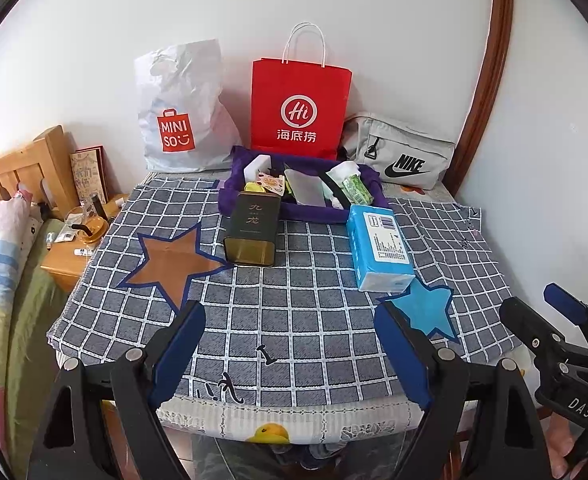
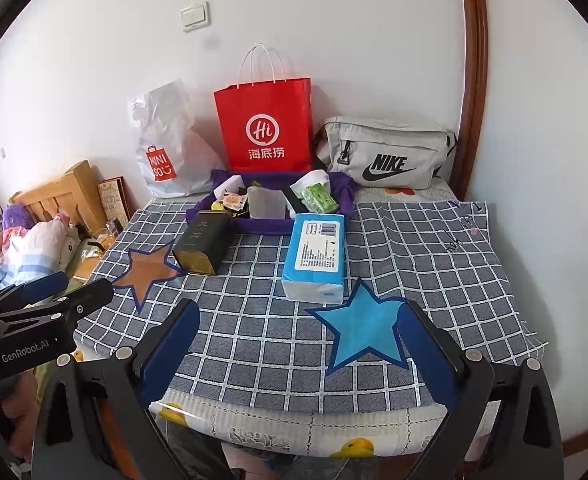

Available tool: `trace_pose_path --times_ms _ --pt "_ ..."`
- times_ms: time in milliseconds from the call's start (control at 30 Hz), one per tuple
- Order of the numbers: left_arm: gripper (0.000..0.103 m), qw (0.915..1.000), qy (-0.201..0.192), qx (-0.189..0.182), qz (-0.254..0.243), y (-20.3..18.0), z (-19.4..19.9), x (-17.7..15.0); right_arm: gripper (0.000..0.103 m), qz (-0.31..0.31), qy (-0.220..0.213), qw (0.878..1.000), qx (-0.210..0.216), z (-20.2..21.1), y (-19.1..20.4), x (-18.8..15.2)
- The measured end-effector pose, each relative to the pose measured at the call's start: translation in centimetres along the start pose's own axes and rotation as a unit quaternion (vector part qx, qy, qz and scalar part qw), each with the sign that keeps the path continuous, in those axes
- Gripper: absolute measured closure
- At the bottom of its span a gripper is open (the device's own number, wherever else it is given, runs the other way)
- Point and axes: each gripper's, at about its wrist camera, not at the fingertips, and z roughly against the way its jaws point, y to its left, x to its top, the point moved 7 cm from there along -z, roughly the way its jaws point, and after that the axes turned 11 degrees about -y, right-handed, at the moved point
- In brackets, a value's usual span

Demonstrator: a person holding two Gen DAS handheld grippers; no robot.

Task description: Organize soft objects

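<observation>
left gripper (image 1: pixel 290 356) wide, holding nothing, low centre of frame; right gripper (image 2: pixel 297 356) likewise. tissue pack (image 1: pixel 377 248) flat on cloth (image 1: pixel 294 320), right of centre, beside tin (image 1: pixel 252 230). purple tray (image 1: pixel 254 210) behind, mid frame, full of small items. progress unclear: fits sorting under way or ended.

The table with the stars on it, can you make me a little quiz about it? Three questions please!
1. True or false: the blue tissue pack lies inside the purple tray.
2. Which bag stands between the white Miniso bag and the grey Nike pouch? A) red paper bag B) green backpack C) black purse
3. Fill in: the dark tin lies next to the ____ star.

Key:
1. False; it lies on the checked cloth, in front of the tray.
2. A, the red paper bag.
3. Brown; the brown star.
</observation>
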Motion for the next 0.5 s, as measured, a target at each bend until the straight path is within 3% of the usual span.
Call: trace_pose_path --times_ms 500 --pt "0.017 1.0000 0.000 -0.001 -0.001 0.18 0.08 0.21 0.005 0.002 -0.003 1.000 0.001 0.19 -0.01 -0.01"
